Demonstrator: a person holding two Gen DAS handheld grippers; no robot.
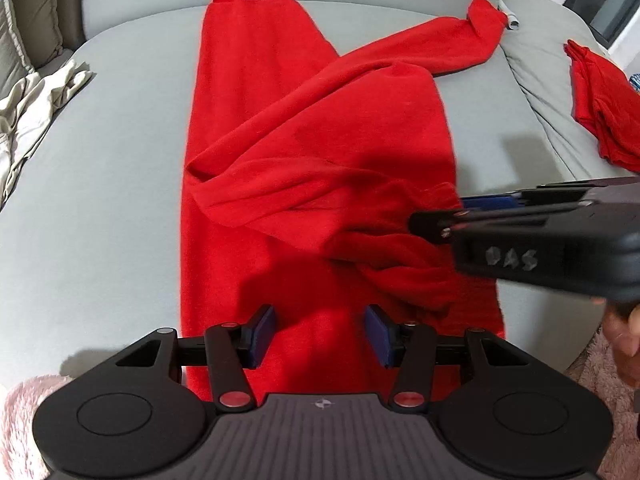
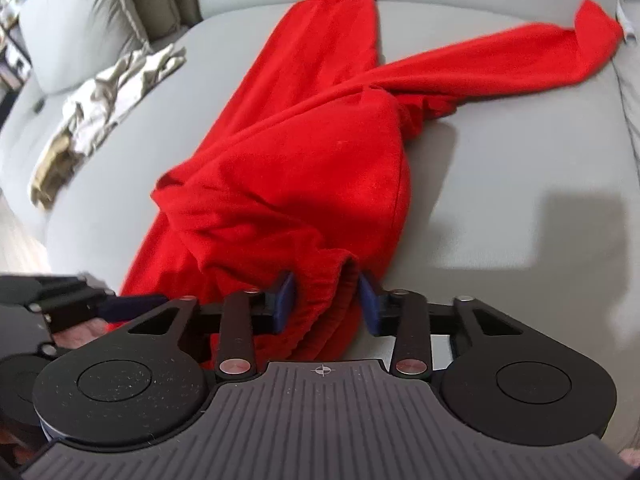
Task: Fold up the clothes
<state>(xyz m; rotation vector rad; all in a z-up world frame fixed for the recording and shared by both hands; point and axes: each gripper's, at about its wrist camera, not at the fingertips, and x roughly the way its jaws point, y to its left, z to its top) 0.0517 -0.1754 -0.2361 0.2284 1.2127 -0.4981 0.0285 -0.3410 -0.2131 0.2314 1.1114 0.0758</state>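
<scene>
One red garment [image 1: 304, 128], long and of soft knit, lies lengthwise down the middle of a grey cushioned surface [image 1: 112, 168], its far end running up the backrest. One sleeve [image 1: 432, 44] stretches out to the right, cuff near the cushion edge; the other part is folded across the body in loose creases.

Right gripper [image 2: 328, 300]: fingers partly apart with a bunched, ribbed edge of the red garment between the blue pads [image 2: 285, 295]. Cloth fills the gap, but firm clamping cannot be confirmed. In the left wrist view this gripper [image 1: 456, 210] enters from the right, tips buried in the bunched fabric.

Left gripper [image 1: 320, 334]: fingers wide apart, nothing between them, poised over the near end of the garment.

Surroundings: crumpled beige cloth [image 1: 36, 108] at left on the cushion; second red cloth [image 1: 604, 104] lying well apart at far right; pink fluffy rug [image 1: 16, 420] at the near edges
</scene>
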